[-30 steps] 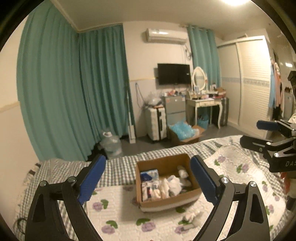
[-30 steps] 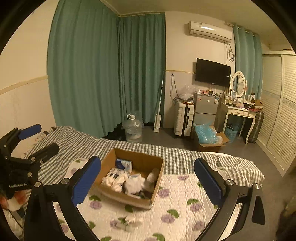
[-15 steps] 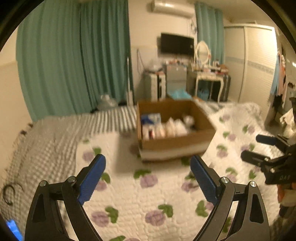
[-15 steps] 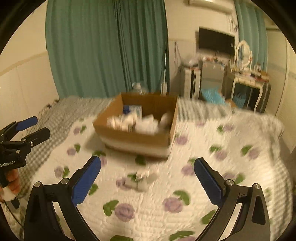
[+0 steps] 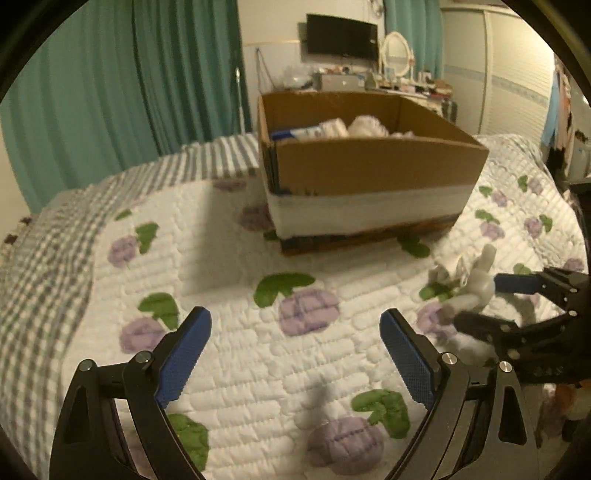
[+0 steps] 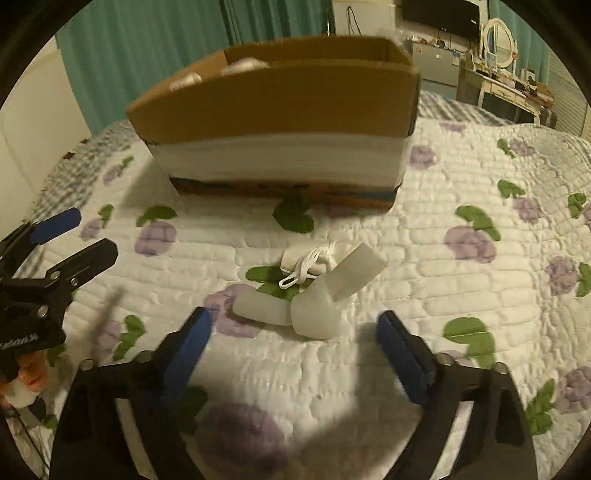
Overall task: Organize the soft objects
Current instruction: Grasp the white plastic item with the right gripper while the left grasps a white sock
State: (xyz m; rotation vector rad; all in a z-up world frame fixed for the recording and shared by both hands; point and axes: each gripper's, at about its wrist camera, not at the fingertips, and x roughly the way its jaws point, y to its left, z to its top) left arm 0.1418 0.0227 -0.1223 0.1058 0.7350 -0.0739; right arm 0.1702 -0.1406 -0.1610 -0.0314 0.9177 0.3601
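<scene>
The right gripper (image 6: 293, 341) is hovering low over the bed with its blue-padded fingers (image 6: 186, 349) spread wide, gripping nothing. Just ahead of the finger tips, a white sock (image 6: 317, 295) is lying bent on the quilt (image 6: 443, 295), its two ends pointing apart and its heel nearest the camera. A small white bundle with a looped cord (image 6: 306, 264) is lying just behind the sock, touching or almost touching it; what it is exactly cannot be told.

Farther back on the quilt, a cardboard box (image 6: 280, 122) is sitting with a white band across its lower front. White soft items (image 6: 236, 66) are showing over its rim.

From the left wrist camera, the left gripper (image 5: 295, 350) is also holding its fingers (image 5: 184, 356) wide apart over a bare stretch of the purple-flowered quilt (image 5: 240, 350), holding nothing. The cardboard box (image 5: 369, 162) is standing ahead and slightly to the right, with white rolled items and a blue-edged package (image 5: 332, 129) inside. At the right edge the right gripper (image 5: 480, 301) is reaching in, one finger on each side of the white sock (image 5: 476, 284), not closed on it.

Teal curtains (image 5: 129, 81) are hanging behind the bed, and a wall-mounted television (image 5: 341, 35) is showing above a cluttered dressing table (image 5: 406, 79).
</scene>
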